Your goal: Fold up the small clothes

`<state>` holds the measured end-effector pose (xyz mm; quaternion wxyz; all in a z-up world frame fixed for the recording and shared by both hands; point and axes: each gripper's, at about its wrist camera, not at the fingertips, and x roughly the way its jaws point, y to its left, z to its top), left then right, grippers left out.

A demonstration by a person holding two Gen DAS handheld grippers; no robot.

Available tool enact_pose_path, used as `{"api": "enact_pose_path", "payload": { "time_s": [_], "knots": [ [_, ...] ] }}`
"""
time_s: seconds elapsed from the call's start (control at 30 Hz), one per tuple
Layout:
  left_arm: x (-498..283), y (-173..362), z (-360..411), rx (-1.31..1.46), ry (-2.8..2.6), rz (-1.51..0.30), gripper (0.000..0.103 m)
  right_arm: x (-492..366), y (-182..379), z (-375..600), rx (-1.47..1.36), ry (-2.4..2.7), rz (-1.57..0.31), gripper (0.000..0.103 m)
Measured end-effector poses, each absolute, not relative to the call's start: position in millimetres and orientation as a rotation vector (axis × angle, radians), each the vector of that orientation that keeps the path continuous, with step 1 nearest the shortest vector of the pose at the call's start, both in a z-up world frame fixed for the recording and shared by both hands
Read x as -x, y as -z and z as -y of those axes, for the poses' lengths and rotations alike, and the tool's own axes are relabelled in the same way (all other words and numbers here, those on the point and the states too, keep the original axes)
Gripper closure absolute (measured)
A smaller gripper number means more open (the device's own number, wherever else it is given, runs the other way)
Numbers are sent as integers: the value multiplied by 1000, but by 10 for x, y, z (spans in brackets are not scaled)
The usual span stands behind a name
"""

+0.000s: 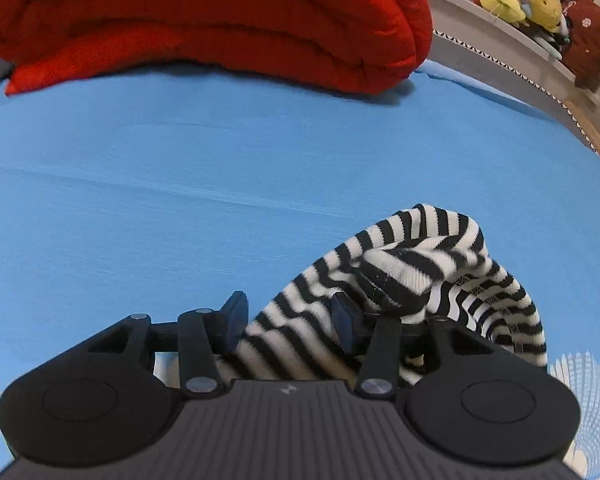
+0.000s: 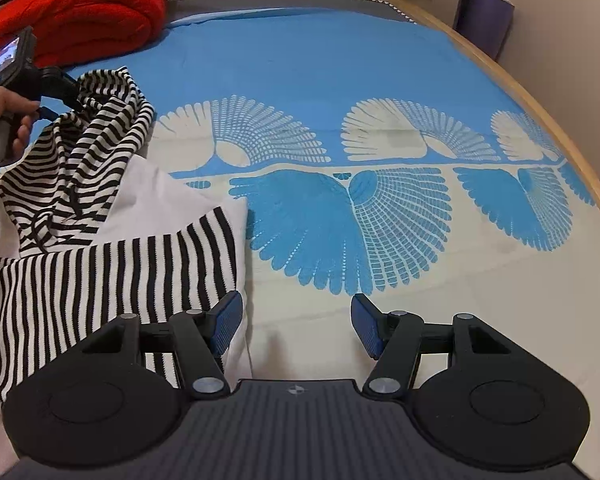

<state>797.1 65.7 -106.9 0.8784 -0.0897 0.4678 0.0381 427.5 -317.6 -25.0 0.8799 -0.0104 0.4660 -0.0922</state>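
Left gripper (image 1: 288,320) has its jaws apart around the striped top (image 1: 400,280), sleeve bunched between them, likely mid-fold. Right gripper (image 2: 296,328) hangs spread wide over the bedsheet (image 2: 340,60), gripping nothing.

Soft, even indoor light fills both views, bright with no glare. The red blanket (image 1: 204,20) far ahead of the left jaws casts a faint shadow onto the blue bedsheet (image 1: 180,184). Fisheye bending curves the bed's wooden edge (image 2: 540,120). The striped garment (image 1: 400,272) between the left jaws looks slightly smeared.
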Motion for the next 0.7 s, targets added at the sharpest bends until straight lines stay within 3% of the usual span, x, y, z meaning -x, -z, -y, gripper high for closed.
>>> {"api": "enact_pose_path", "payload": {
  "time_s": [0.03,0.07,0.1,0.37,0.6,0.7],
  "knots": [
    [-7997,1081,-612,152,-76,-966,58,-4281,257,3173,20,192,-972,41],
    [-8021,1075,-561,105,-56,-960,84,-4286,262,3168,17,194,-973,41],
    [-8038,1051,-530,90,-31,-964,99,-4294,266,3159,15,195,-975,41],
    [-7256,286,-424,-56,206,-783,100,-4273,107,3155,-24,193,-938,41],
    [-4873,-188,-386,-282,650,-570,100,-4143,-108,3184,-108,191,-857,42],
    [-3954,-125,-517,-319,828,-695,100,-4066,-209,3220,-161,189,-794,45]
  ]
}}
